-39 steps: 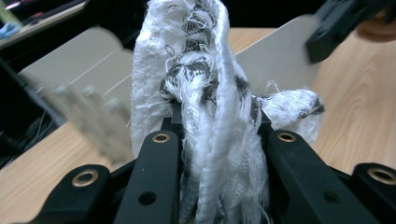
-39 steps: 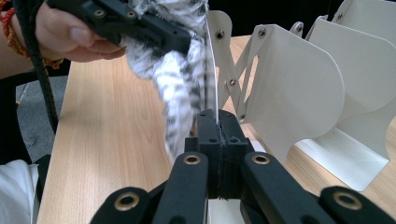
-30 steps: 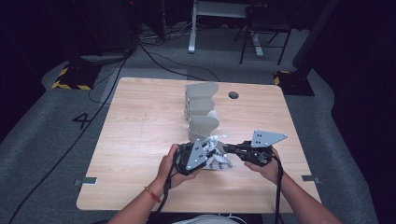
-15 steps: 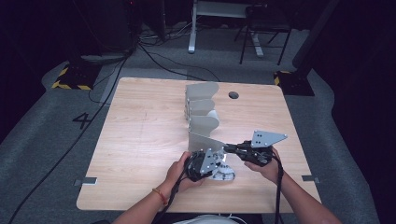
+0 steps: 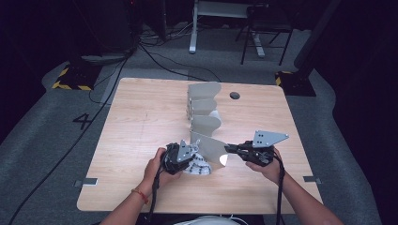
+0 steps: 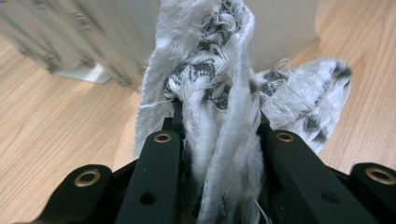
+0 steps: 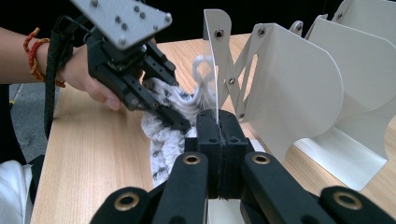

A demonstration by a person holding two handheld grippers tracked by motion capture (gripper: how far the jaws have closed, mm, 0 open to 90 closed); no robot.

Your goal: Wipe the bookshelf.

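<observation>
Left gripper (image 5: 185,157) clamped on bunched white-and-black patterned cloth (image 6: 219,93), frayed. Right gripper (image 7: 217,122) pinched shut on thin edge of white divider rack's (image 7: 299,79) front panel.

The wooden table (image 5: 141,140) is lit from above and looks bright, while the floor around it is dim and almost black at the far edges. A small glare shines on the white rack (image 5: 220,157). In the left gripper view the cloth (image 6: 219,93) is near and soft, and the rack behind it is blurred.
</observation>
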